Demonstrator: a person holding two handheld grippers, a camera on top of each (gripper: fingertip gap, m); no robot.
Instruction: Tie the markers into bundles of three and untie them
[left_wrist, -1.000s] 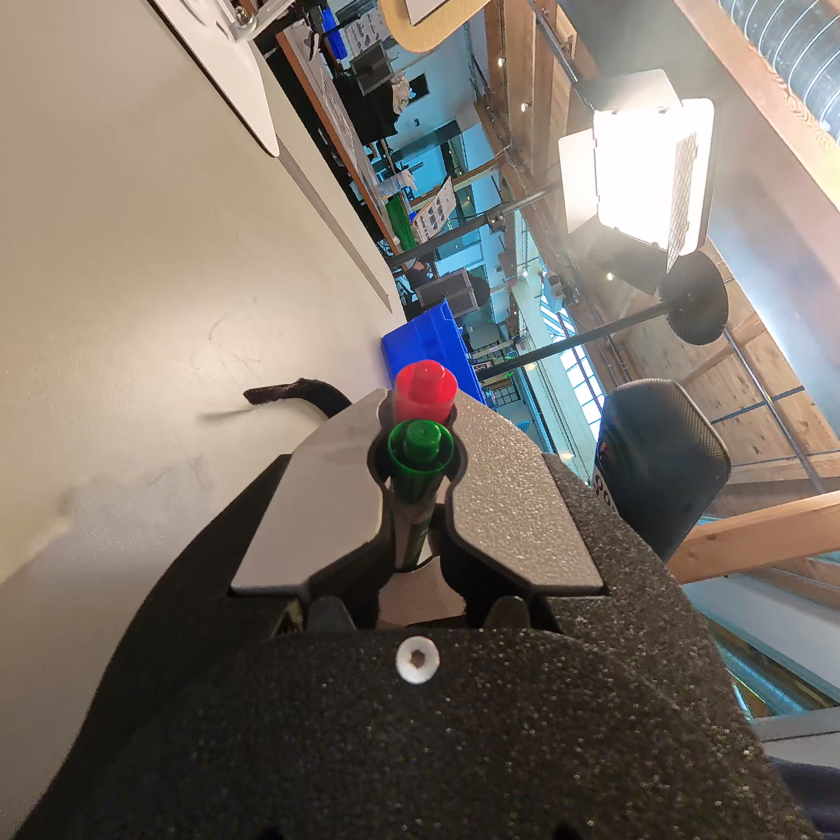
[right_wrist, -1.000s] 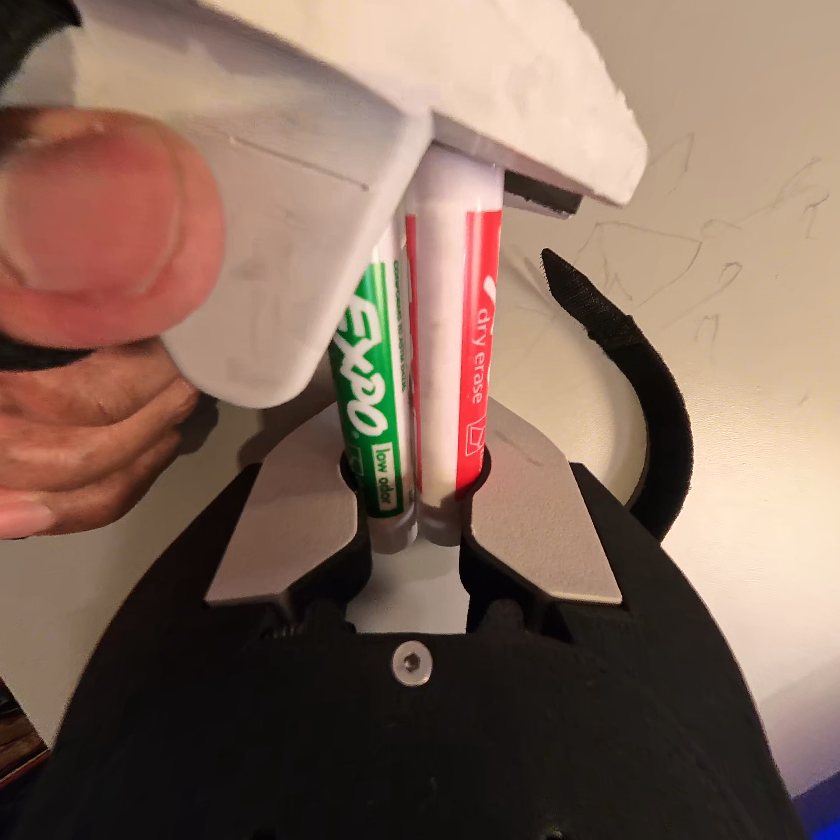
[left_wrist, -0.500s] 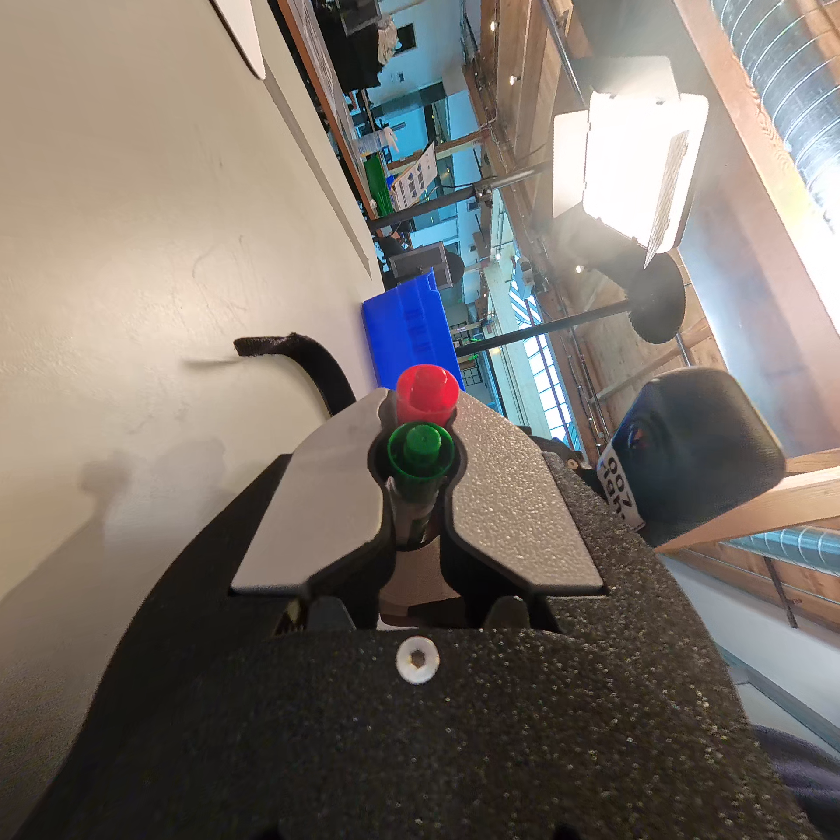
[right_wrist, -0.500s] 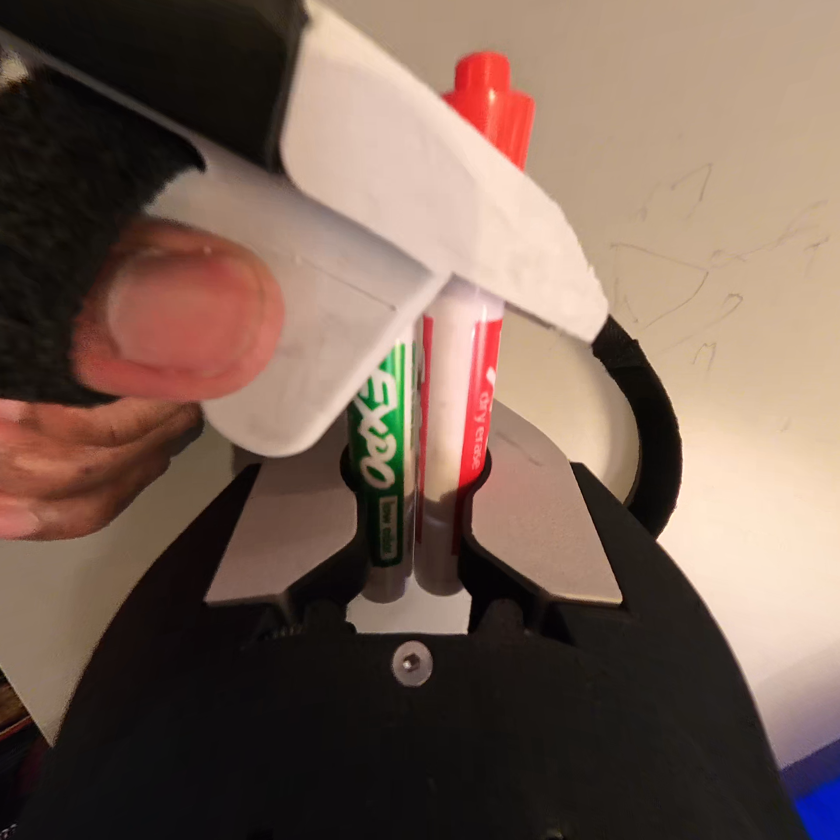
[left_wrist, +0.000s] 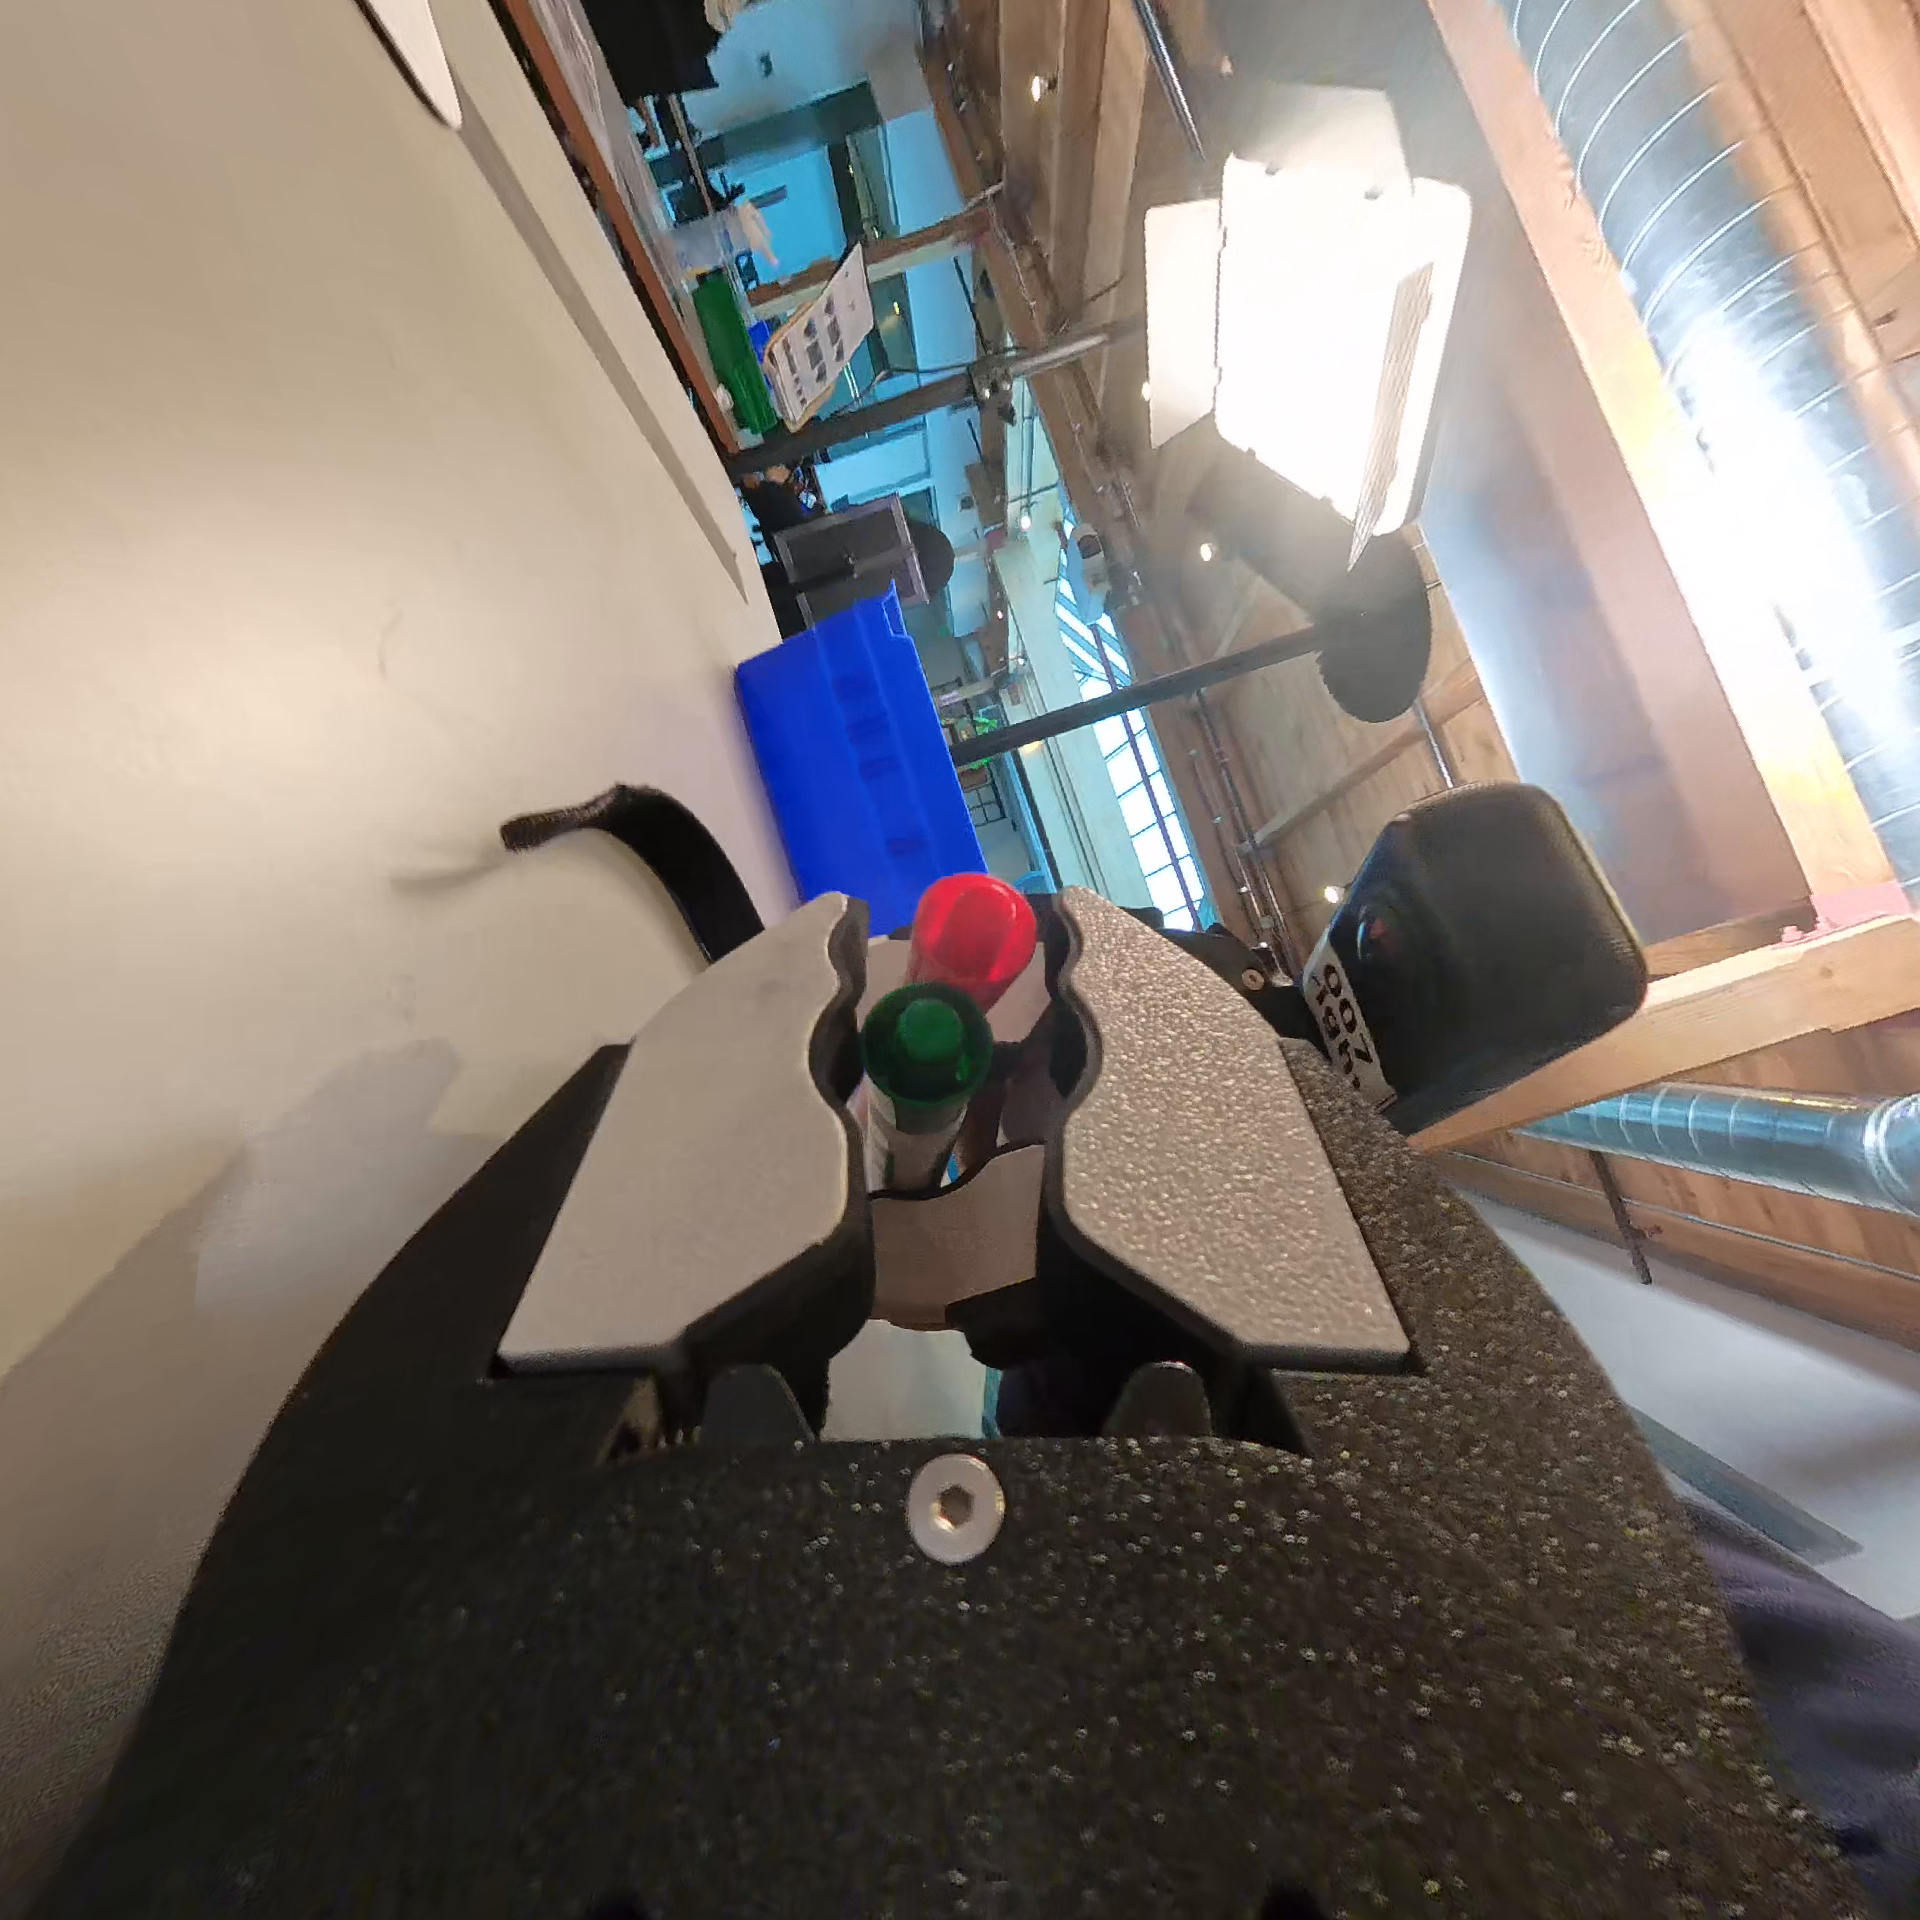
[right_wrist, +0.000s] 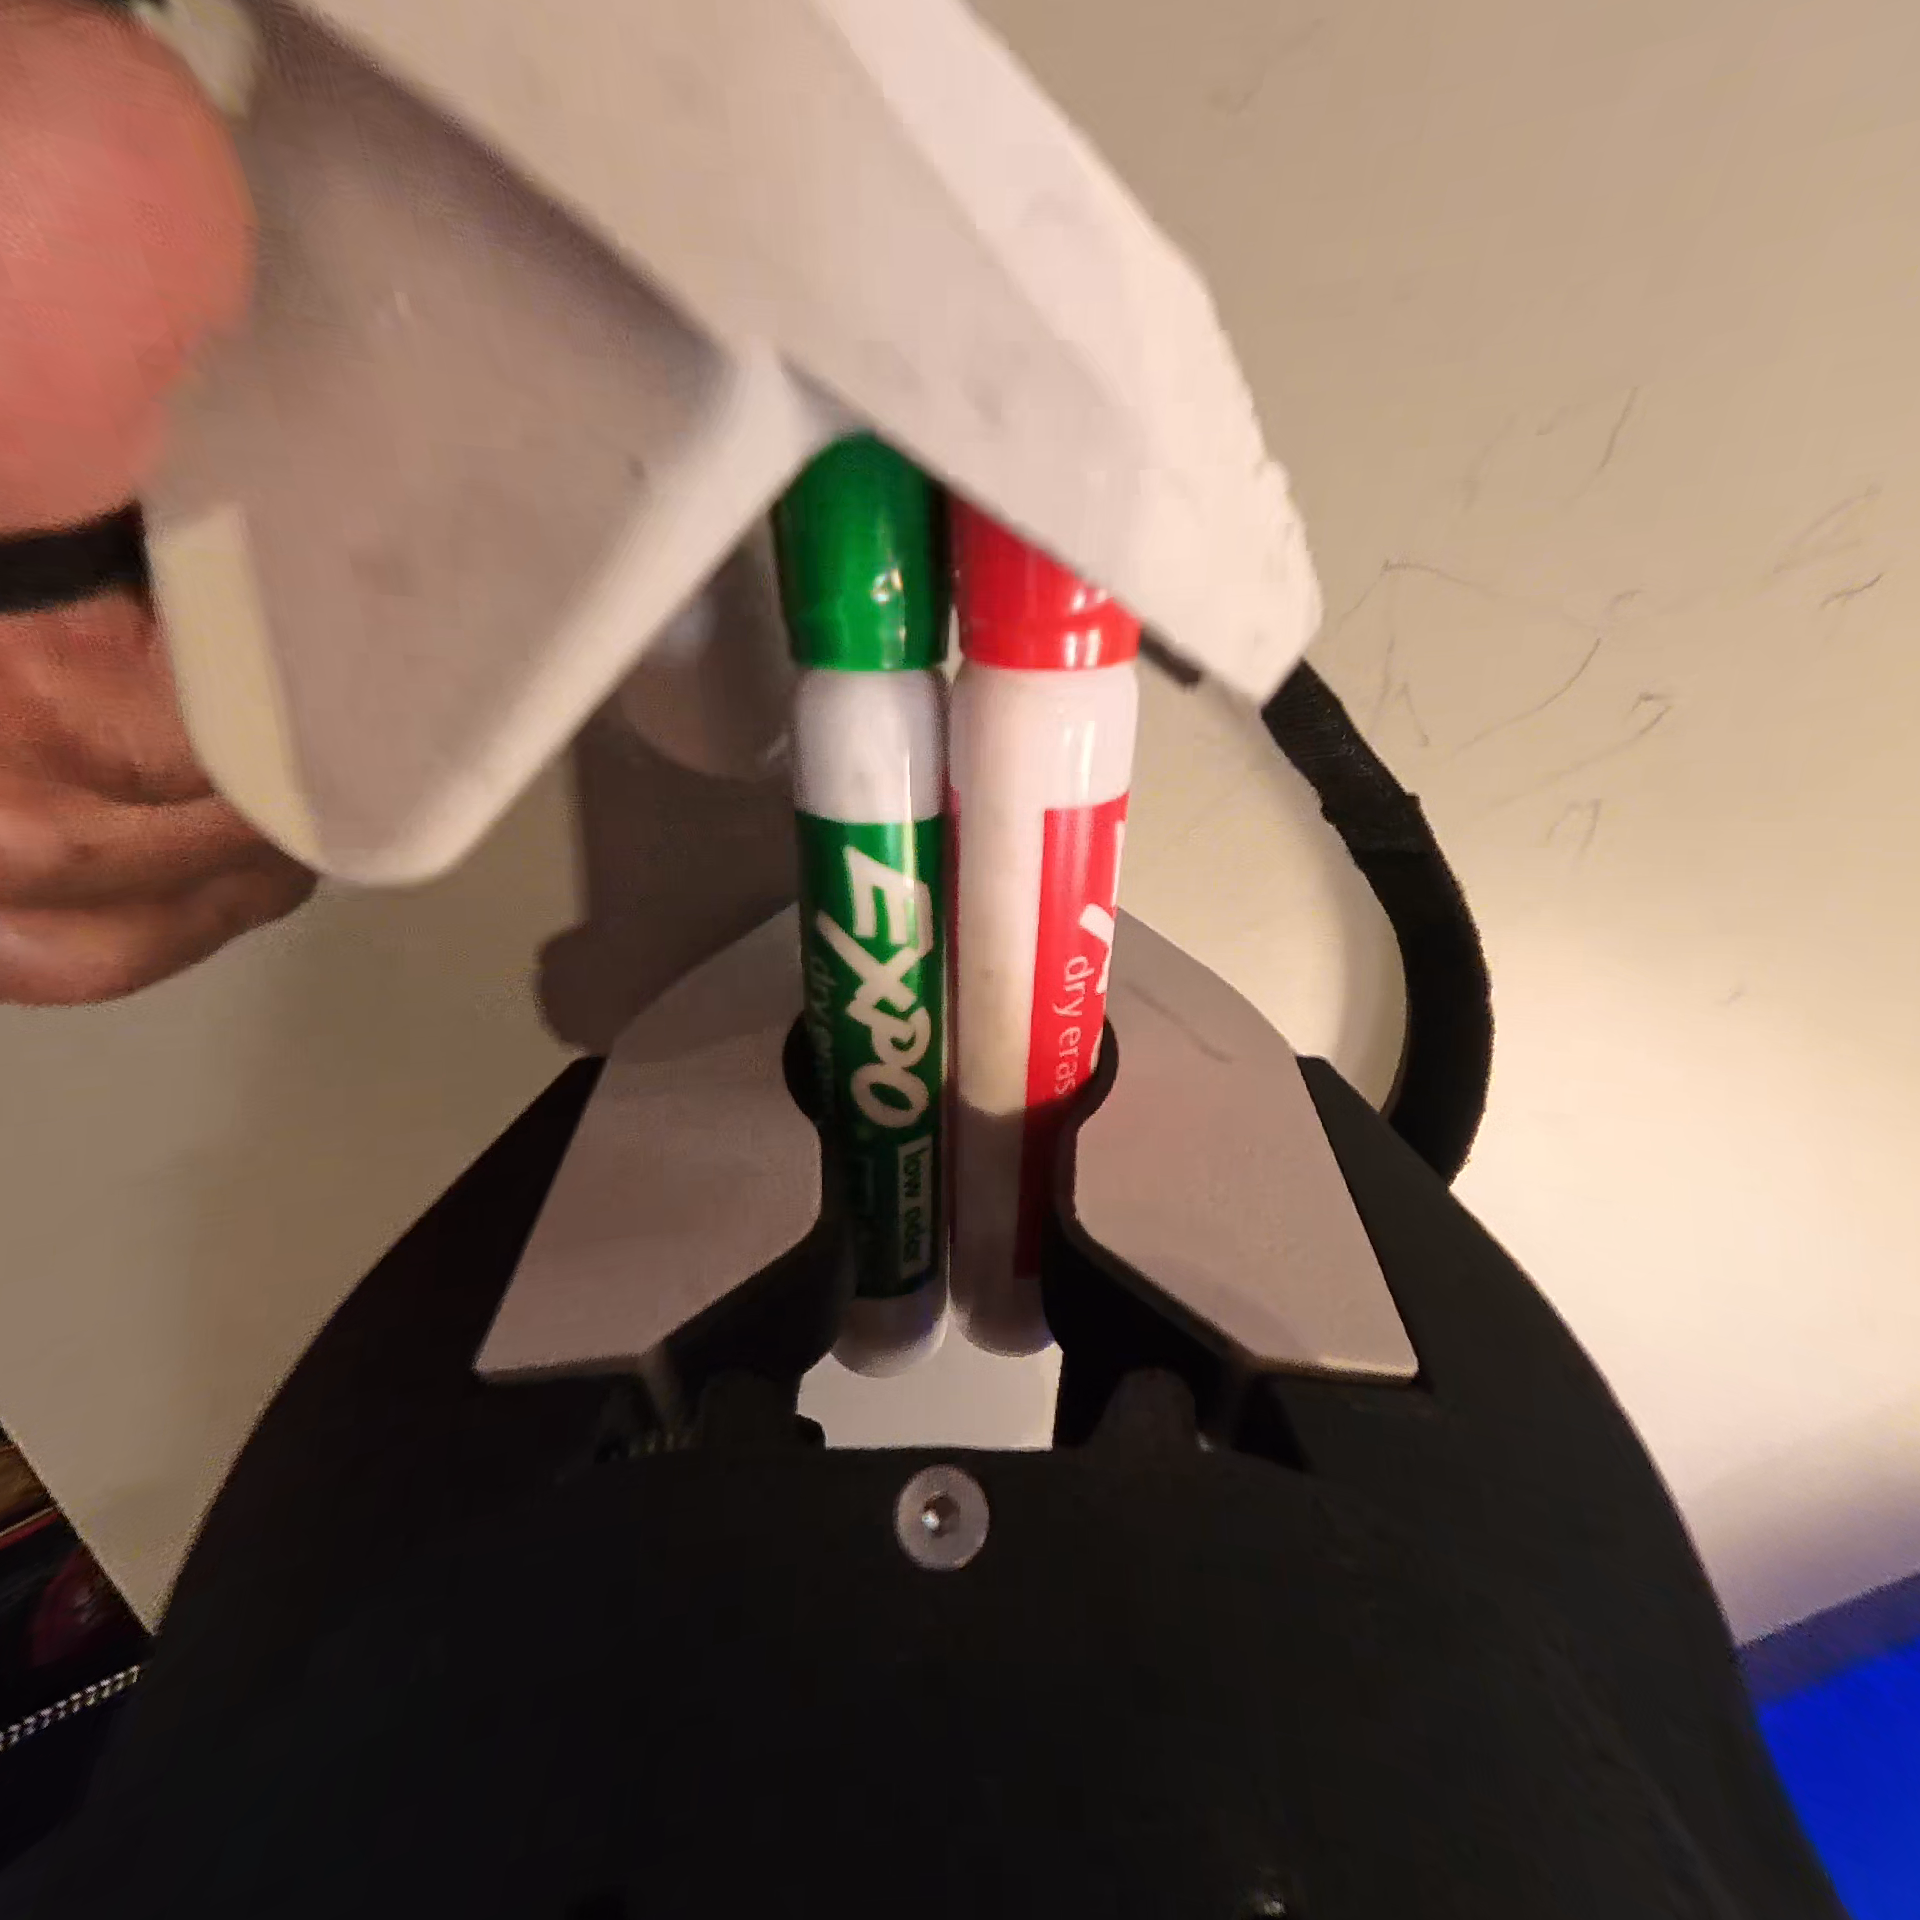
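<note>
right tool (right_wrist: 951, 1049) grips green marker (right_wrist: 873, 997) and red marker (right_wrist: 1039, 935).

Two markers (right_wrist: 966, 935) side by side between right gripper (right_wrist: 951, 1049) fingers, caps reaching into left gripper (left_wrist: 951, 997); strap (right_wrist: 1423, 914) right of markers, over table (right_wrist: 1610, 312); bin (left_wrist: 852, 769) on table behind strap.
</note>
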